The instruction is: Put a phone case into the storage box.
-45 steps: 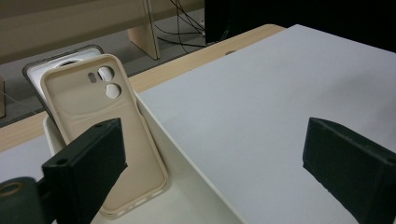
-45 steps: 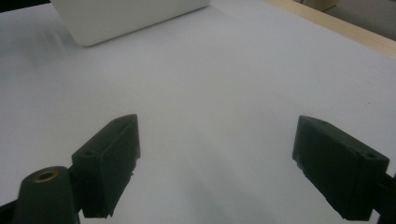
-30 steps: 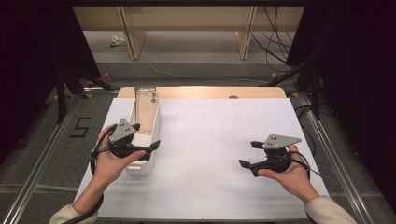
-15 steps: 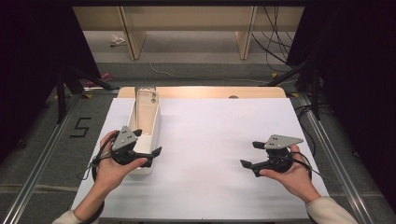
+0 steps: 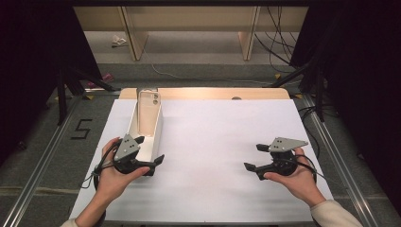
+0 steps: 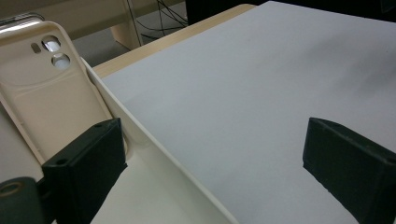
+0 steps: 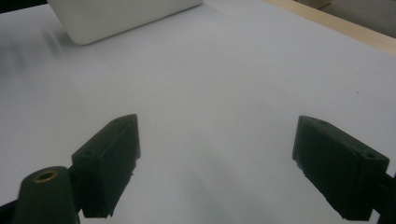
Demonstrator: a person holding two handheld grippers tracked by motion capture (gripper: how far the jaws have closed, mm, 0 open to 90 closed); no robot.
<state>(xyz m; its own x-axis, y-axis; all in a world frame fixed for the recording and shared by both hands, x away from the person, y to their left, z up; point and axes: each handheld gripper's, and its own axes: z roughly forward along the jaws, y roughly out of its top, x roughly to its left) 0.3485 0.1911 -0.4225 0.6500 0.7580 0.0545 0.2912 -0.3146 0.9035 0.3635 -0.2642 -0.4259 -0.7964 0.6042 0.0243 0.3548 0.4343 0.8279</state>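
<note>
Your left gripper is wide open, straddling the near right wall of the box on the desk's left side. The box's long axis runs away from you, with a phone case propped at its far end. Your right gripper is open too, well apart, so left's the one to use.

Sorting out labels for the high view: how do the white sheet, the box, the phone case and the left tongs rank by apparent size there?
1. White sheet
2. Box
3. Phone case and left tongs: look alike, and the tongs sit nearer the camera, so unranked.

The left gripper has slid back toward the person — along the white tray.
</note>
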